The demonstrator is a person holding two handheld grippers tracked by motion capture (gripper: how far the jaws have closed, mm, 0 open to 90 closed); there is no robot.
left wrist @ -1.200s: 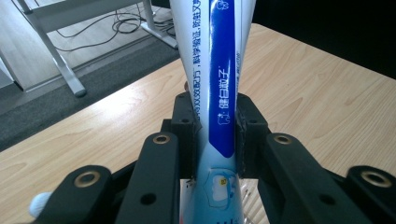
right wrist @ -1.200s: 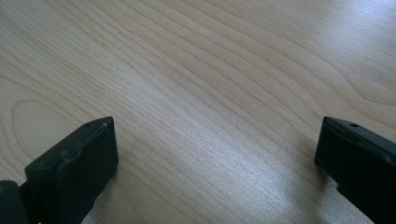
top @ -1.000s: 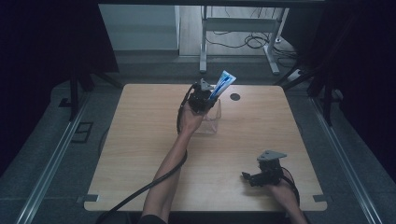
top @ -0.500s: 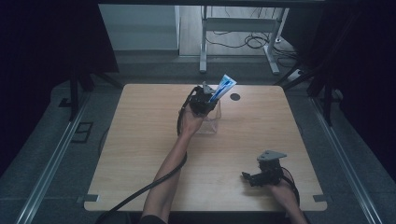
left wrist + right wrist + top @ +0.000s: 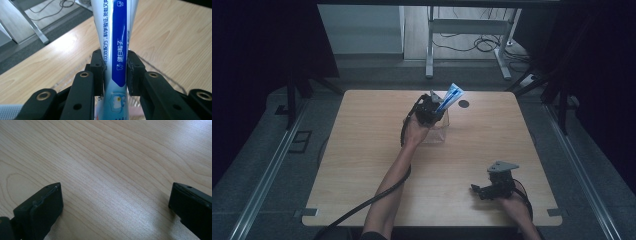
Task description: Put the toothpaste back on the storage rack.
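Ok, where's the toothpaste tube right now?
High view: the toothpaste tube is clamped in the left tongs, above the clear container at the table's far centre.

Right gripper [image 5: 116,202] jaws wide apart, over wooden table [image 5: 120,157]

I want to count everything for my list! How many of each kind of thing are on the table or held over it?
Blue and white toothpaste tube: 1
Clear plastic box: 1
Black two-jaw grippers: 2, the left gripper and the right gripper
Total: 4
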